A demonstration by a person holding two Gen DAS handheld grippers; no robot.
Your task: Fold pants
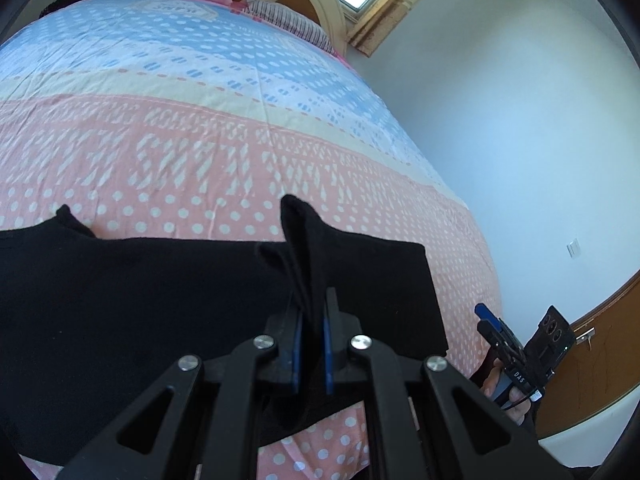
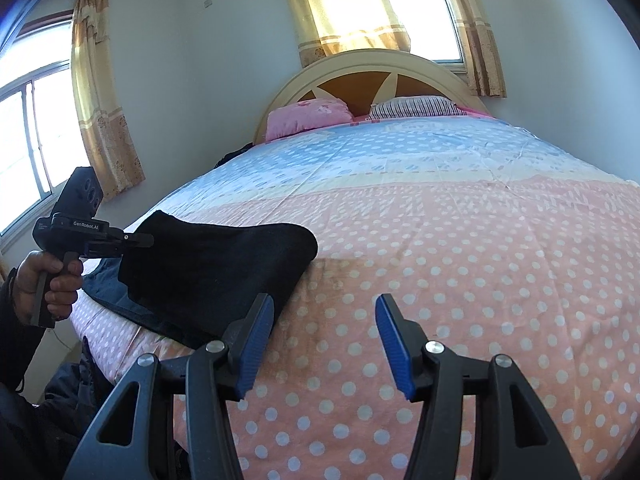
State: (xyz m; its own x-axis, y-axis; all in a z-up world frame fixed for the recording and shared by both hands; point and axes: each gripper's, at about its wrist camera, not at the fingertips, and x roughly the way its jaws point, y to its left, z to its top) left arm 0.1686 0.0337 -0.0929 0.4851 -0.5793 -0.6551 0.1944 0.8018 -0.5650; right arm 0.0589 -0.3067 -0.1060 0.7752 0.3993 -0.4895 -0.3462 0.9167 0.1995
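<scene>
Black pants (image 1: 140, 300) lie across the near end of the bed, partly folded over themselves. My left gripper (image 1: 312, 320) is shut on an edge of the pants, and a peak of black cloth sticks up between its blue pads. In the right wrist view the same left gripper (image 2: 148, 240) holds that cloth lifted off the bed, so the pants (image 2: 216, 264) hang in a raised fold. My right gripper (image 2: 326, 308) stands open over bare polka-dot bedcover to the right of the pants, nothing between its fingers. It shows small at the bed's right edge (image 1: 486, 318).
The bed (image 2: 460, 248) carries a pink and blue dotted cover. A pink pillow (image 2: 308, 118) and a striped pillow (image 2: 412, 106) lie at the headboard. A white wall (image 1: 520, 140) runs beside the bed. Curtained windows (image 2: 352, 8) stand behind. A hand (image 2: 52, 280) grips the left handle.
</scene>
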